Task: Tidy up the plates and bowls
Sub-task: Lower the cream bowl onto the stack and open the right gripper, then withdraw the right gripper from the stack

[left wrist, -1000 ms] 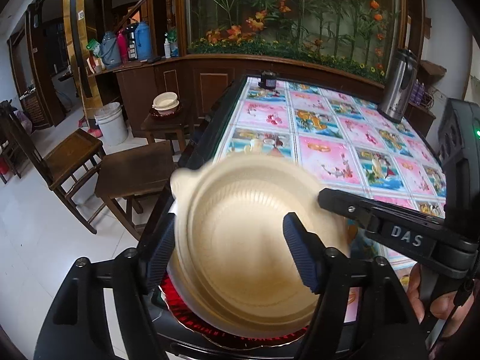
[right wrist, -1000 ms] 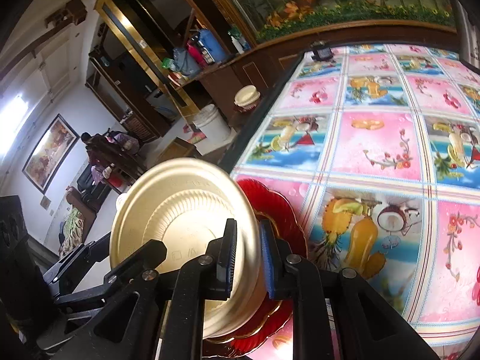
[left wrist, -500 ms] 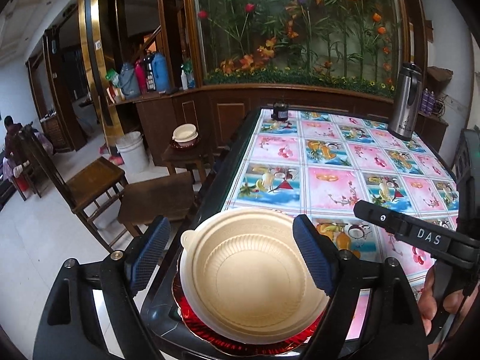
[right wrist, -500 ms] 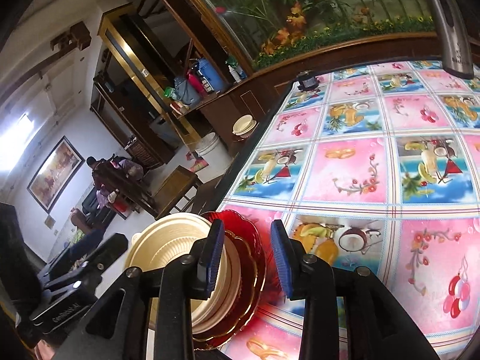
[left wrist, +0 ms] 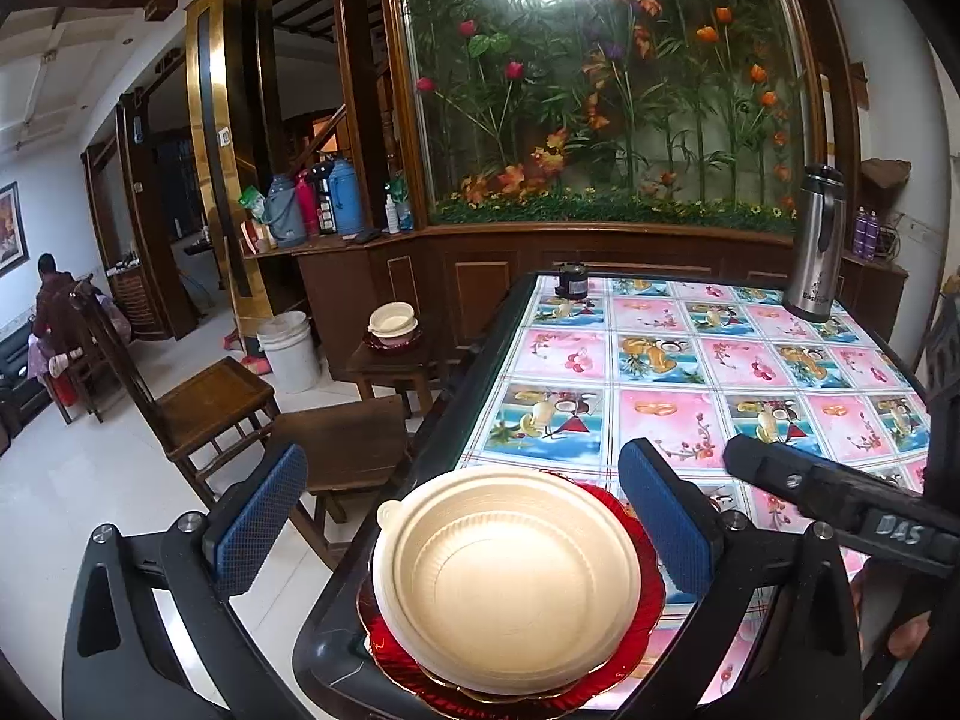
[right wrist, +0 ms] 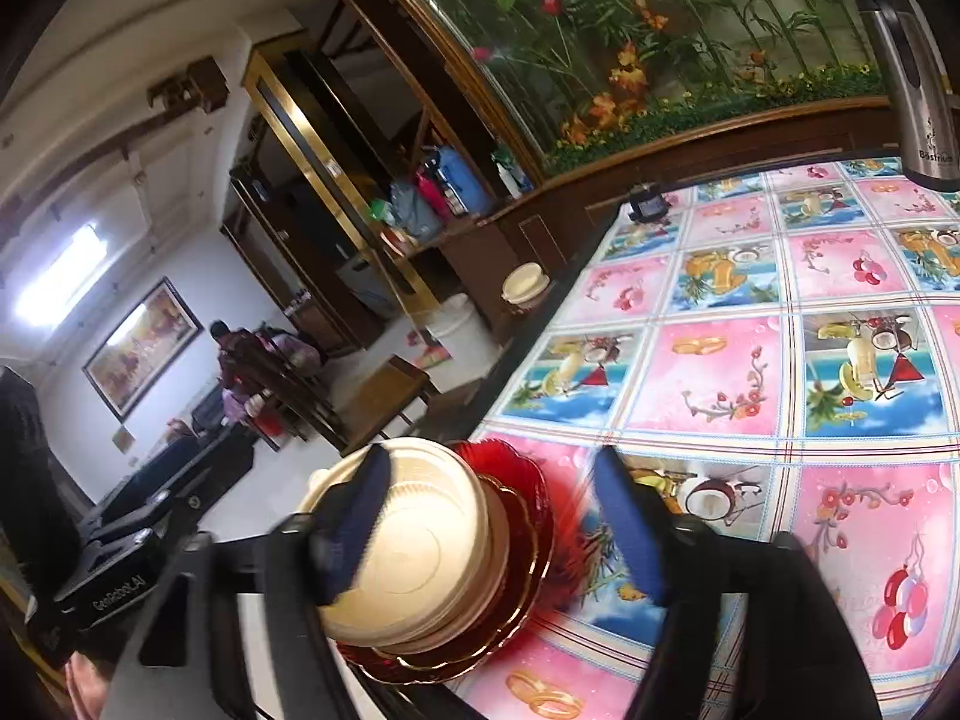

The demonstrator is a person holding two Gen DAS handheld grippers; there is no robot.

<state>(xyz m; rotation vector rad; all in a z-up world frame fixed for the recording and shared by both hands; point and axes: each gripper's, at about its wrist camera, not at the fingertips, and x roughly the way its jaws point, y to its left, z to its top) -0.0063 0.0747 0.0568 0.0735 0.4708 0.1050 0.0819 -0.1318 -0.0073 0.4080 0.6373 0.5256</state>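
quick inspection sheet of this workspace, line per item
surface: table under a fruit-print cloth, dark raised rim
job's things: cream bowl stacked on a red plate at the near table corner; more bowls on a side stool
clutter: steel thermos and a small dark jar at the far end
grippers: left gripper and right gripper opening, fingers clear of the stack
cables: nothing seen
surroundings: wooden chairs, white bucket, flower display, seated person far left
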